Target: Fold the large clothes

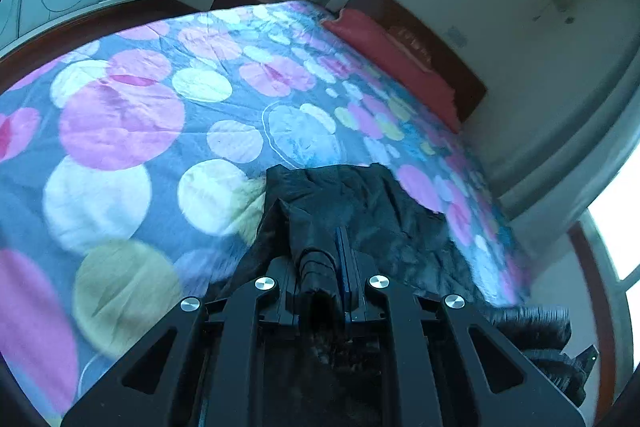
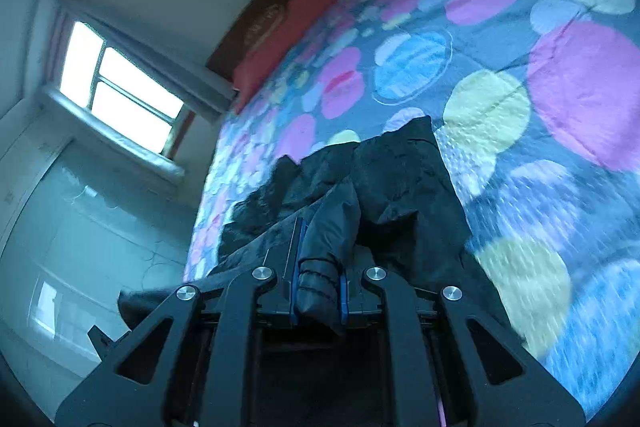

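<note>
A large black jacket (image 1: 372, 211) lies bunched on a bed with a quilt of coloured circles (image 1: 160, 115). My left gripper (image 1: 322, 259) is shut on a fold of the black jacket, which drapes forward from its jaws. In the right wrist view the same jacket (image 2: 400, 183) spreads ahead on the quilt (image 2: 540, 87). My right gripper (image 2: 320, 287) is shut on a thick padded fold of the jacket. A furry black trim (image 1: 536, 323) shows at the lower right of the left view.
A red pillow (image 1: 384, 55) lies against the dark wooden headboard (image 1: 432, 47) at the far end of the bed. A window with curtains (image 2: 120, 91) is in the wall beside the bed. A pale wardrobe (image 2: 80, 227) stands at the left.
</note>
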`<state>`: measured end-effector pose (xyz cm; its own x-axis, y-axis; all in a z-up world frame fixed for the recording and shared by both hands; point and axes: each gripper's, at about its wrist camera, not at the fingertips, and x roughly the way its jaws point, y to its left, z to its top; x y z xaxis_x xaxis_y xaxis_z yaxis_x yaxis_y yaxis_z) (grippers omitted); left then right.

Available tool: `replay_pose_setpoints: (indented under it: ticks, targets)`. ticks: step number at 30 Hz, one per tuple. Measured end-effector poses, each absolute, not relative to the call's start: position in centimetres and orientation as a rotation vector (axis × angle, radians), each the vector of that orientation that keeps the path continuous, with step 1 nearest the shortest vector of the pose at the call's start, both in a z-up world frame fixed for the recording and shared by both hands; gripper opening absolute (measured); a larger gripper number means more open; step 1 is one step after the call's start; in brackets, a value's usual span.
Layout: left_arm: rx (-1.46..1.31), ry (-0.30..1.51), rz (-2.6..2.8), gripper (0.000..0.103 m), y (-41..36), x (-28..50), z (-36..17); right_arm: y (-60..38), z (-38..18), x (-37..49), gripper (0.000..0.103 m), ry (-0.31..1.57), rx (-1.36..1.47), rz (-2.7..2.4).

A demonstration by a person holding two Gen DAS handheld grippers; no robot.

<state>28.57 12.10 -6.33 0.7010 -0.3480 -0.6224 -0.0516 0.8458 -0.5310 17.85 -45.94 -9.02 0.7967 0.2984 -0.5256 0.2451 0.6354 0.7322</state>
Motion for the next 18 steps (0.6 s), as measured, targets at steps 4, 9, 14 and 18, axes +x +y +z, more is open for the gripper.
replay_pose_setpoints:
  ticks: [4, 9, 14, 18]
  targets:
    - [-0.498, 0.831, -0.147, 0.014, 10.7, 31.9, -8.7, -46.5, -12.3, 21.4, 0.013, 0.740, 0.911, -0.013]
    - [-0.432, 0.875, -0.127, 0.014, 9.6, 34.2, -11.3, -46.4, -15.1, 23.9, 0.014, 0.793, 0.898, -0.048]
    - [-0.442, 0.878, -0.150, 0.017, 9.8, 34.4, -11.9, -45.9, -14.9, 24.1, 0.018, 0.794, 0.853, -0.047]
    - [-0.453, 0.869, -0.186, 0.034, 9.9, 33.6, -10.8, -45.9, -14.1, 23.1, 0.033, 0.771, 0.852, -0.033]
